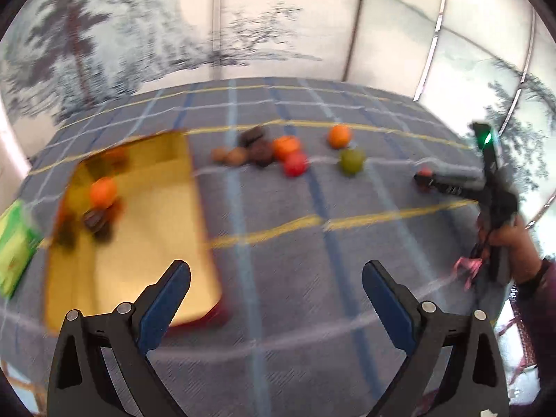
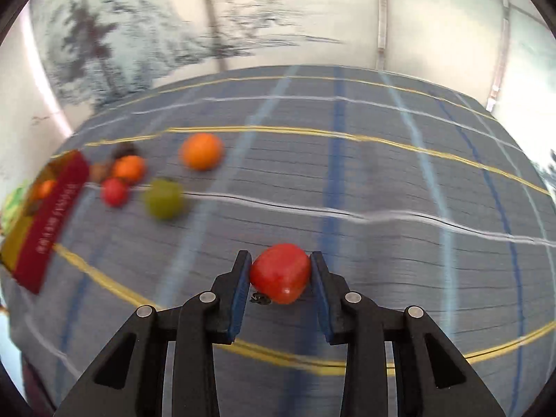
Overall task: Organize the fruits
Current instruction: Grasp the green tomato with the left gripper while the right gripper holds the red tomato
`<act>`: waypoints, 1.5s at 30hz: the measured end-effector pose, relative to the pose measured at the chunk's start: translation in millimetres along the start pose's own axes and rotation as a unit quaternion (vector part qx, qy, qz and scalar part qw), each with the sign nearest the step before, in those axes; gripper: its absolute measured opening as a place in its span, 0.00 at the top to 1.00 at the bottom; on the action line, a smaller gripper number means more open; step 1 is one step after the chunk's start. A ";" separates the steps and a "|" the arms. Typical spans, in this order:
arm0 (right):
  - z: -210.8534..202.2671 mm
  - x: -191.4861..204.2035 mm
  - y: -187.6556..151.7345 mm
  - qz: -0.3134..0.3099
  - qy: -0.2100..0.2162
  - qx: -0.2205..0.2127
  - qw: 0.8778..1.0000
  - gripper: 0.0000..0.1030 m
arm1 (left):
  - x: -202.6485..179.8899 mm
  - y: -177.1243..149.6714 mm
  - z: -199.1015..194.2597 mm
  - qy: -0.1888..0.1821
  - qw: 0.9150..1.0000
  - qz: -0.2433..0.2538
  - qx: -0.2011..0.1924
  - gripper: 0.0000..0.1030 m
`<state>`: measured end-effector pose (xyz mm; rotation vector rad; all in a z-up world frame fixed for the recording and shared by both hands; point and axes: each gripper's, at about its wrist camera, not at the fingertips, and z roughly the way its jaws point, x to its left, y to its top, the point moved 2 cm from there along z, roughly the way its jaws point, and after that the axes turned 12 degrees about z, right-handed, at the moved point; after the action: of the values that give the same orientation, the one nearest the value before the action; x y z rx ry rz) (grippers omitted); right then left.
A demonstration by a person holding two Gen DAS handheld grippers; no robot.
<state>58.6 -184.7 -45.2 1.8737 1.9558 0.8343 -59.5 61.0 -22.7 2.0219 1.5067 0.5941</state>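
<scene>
In the left wrist view, the left gripper (image 1: 276,292) is seen with its fingers spread wide and holding nothing, above the plaid tablecloth (image 1: 295,208). A gold tray (image 1: 146,243) with an orange (image 1: 103,192) and a dark fruit (image 1: 95,219) in it lies to the left. Loose fruits are clustered beyond, among them a green apple (image 1: 351,161).

In the right wrist view, a red apple (image 2: 280,272) is gripped between the narrowed fingers of the right gripper (image 2: 280,274). Another orange (image 2: 202,151) lies well apart.
</scene>
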 end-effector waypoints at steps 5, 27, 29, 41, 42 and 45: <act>1.6 -35.0 5.3 0.029 0.016 -0.010 0.999 0.65 | -37.4 59.6 48.3 -0.024 0.998 0.052 -0.004 0.05; -2.0 -46.2 4.0 0.084 0.100 -0.003 0.991 0.66 | -75.9 109.3 178.2 -0.016 0.994 0.086 0.069 0.68; -1.9 -46.3 4.2 0.085 0.100 -0.004 0.991 0.66 | -84.2 104.2 168.9 -0.014 0.994 0.085 0.065 0.68; -0.9 -46.9 5.3 0.080 0.084 -0.006 0.993 0.66 | -111.3 64.0 78.4 -0.010 0.998 0.059 0.019 0.68; -0.9 -46.1 5.4 0.079 0.082 -0.006 0.994 0.66 | -111.6 60.8 71.1 -0.007 0.998 0.061 0.016 0.68; -0.5 -44.4 5.9 0.074 0.073 -0.007 0.995 0.66 | -109.0 54.1 52.5 0.002 0.998 0.062 0.005 0.68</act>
<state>67.5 -228.5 -48.8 2.0217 1.9045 1.0523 -17.2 -64.4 -29.8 2.1344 1.3966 0.6411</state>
